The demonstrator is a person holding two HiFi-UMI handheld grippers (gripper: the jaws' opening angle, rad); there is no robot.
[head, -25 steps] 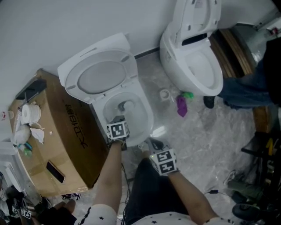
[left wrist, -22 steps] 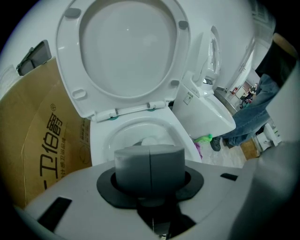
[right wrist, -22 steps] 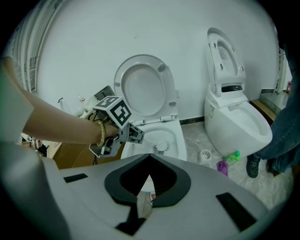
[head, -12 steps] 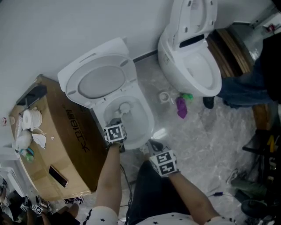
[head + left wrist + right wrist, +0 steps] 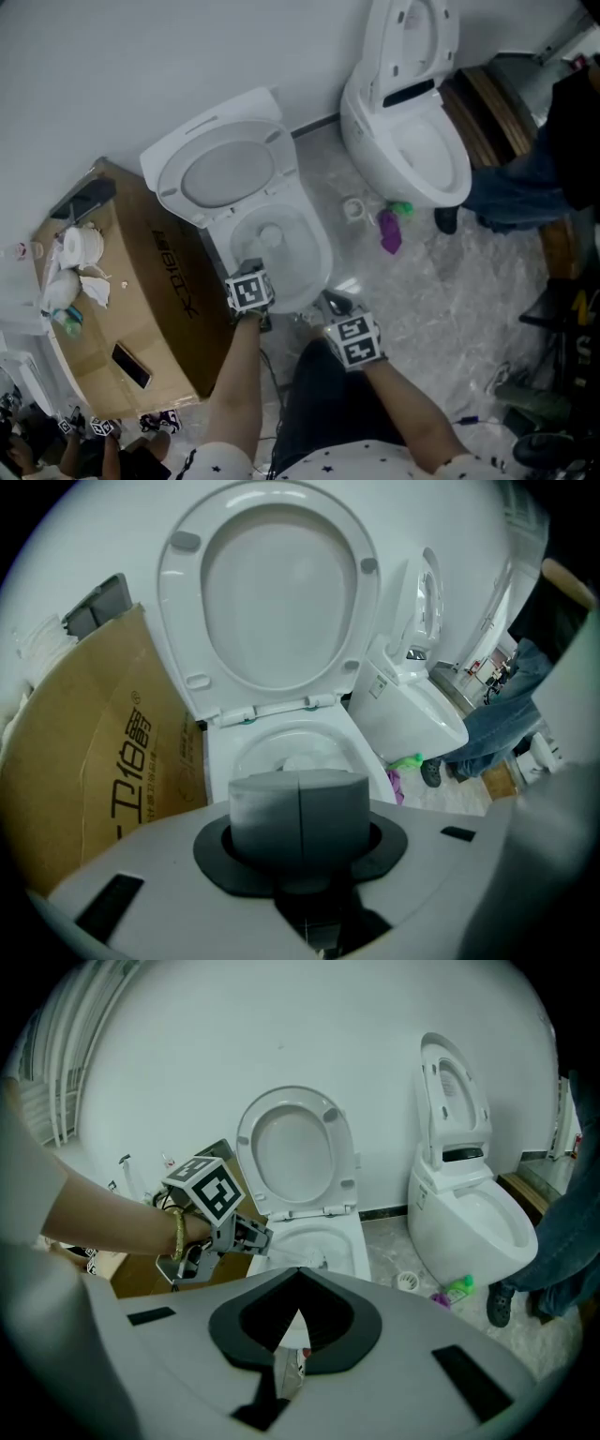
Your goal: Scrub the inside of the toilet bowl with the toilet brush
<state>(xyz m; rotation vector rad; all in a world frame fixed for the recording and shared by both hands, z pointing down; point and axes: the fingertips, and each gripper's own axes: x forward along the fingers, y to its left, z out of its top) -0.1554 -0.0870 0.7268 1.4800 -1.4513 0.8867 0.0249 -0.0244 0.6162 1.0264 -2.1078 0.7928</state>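
A white toilet [image 5: 309, 246] stands with its lid and seat up [image 5: 225, 169]. My left gripper [image 5: 252, 267] hovers over the near rim of the bowl [image 5: 246, 752], jaws together on the thin handle of the toilet brush. The brush head [image 5: 315, 1262] is down inside the bowl, pale against the porcelain [image 5: 271, 235]. In the right gripper view, the left gripper [image 5: 251, 1237] points into the bowl from the left. My right gripper [image 5: 337, 304] hangs low by the toilet's front right; its dark fingers [image 5: 253, 1312] meet at the tips, with nothing clearly gripped.
A large cardboard box [image 5: 141, 300] with tissue and a phone on top stands against the toilet's left side. A second toilet [image 5: 412, 141] is at the right, with a green bottle [image 5: 401, 205], a purple cloth [image 5: 388, 230] and a person's legs [image 5: 525, 187] nearby.
The brush head has shifted slightly inside the bowl and the left gripper has drawn a little nearer to me. The right gripper has barely moved.
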